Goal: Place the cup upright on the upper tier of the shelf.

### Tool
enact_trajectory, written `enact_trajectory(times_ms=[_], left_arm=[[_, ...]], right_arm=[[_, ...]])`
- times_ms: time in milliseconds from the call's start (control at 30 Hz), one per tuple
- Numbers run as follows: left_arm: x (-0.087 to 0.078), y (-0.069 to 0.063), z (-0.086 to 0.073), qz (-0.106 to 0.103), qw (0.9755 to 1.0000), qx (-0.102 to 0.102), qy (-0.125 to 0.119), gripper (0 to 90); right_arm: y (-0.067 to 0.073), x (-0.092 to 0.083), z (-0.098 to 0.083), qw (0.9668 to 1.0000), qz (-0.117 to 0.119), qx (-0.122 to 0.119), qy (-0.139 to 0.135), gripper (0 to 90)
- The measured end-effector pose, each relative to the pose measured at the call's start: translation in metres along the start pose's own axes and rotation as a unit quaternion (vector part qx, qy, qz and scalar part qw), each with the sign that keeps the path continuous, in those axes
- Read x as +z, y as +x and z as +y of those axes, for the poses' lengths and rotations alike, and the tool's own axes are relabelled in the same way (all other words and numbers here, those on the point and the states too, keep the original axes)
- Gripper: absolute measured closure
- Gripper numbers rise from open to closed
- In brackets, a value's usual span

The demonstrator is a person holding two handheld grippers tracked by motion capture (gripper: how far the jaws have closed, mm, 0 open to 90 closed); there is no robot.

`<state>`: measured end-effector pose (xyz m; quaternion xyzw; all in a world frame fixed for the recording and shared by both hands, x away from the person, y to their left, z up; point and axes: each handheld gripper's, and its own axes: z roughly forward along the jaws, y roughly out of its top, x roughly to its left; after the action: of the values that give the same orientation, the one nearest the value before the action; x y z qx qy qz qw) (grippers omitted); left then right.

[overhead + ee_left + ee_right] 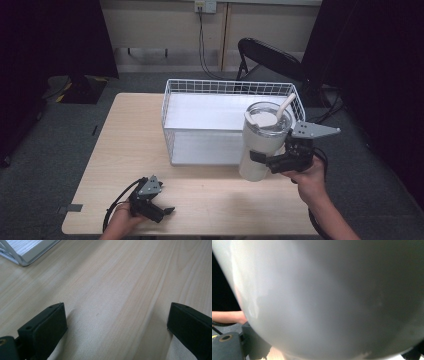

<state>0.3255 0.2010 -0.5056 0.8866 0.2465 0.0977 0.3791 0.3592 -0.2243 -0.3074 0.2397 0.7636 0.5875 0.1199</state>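
**Big cup held up by the basket**

The right gripper (270,161) squeezes the white cup (261,141) with its jaws tight on it, holding it up beside the wire basket (200,90), maybe to put it in. The left gripper (159,211) rests on the table (125,130), jaws wide apart, holding nothing.

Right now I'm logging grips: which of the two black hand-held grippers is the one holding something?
The right gripper: its jaws clamp the white lidded tumbler with a straw, lifted beside the white wire basket. The left gripper sits open over bare wooden table.
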Motion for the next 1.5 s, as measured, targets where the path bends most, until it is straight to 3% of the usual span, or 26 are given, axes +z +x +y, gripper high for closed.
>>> enact_trajectory(times_ms=[433, 800, 1500], left_arm=[[0.000, -0.001, 0.000, 0.002, 1.0000, -0.005, -0.002, 1.8], [0.000, -0.001, 0.000, 0.003, 1.0000, -0.005, -0.003, 1.8], [0.000, -0.001, 0.000, 0.003, 1.0000, -0.004, -0.002, 1.8]], right_arm=[[-0.001, 0.000, 0.028, 0.9999, 0.006, 0.008, -0.004, 8.6], [-0.002, -0.003, 0.056, 1.0000, -0.006, -0.002, -0.002, 8.6], [-0.012, 0.005, 0.091, 0.9994, -0.033, -0.006, -0.009, 8.7]])
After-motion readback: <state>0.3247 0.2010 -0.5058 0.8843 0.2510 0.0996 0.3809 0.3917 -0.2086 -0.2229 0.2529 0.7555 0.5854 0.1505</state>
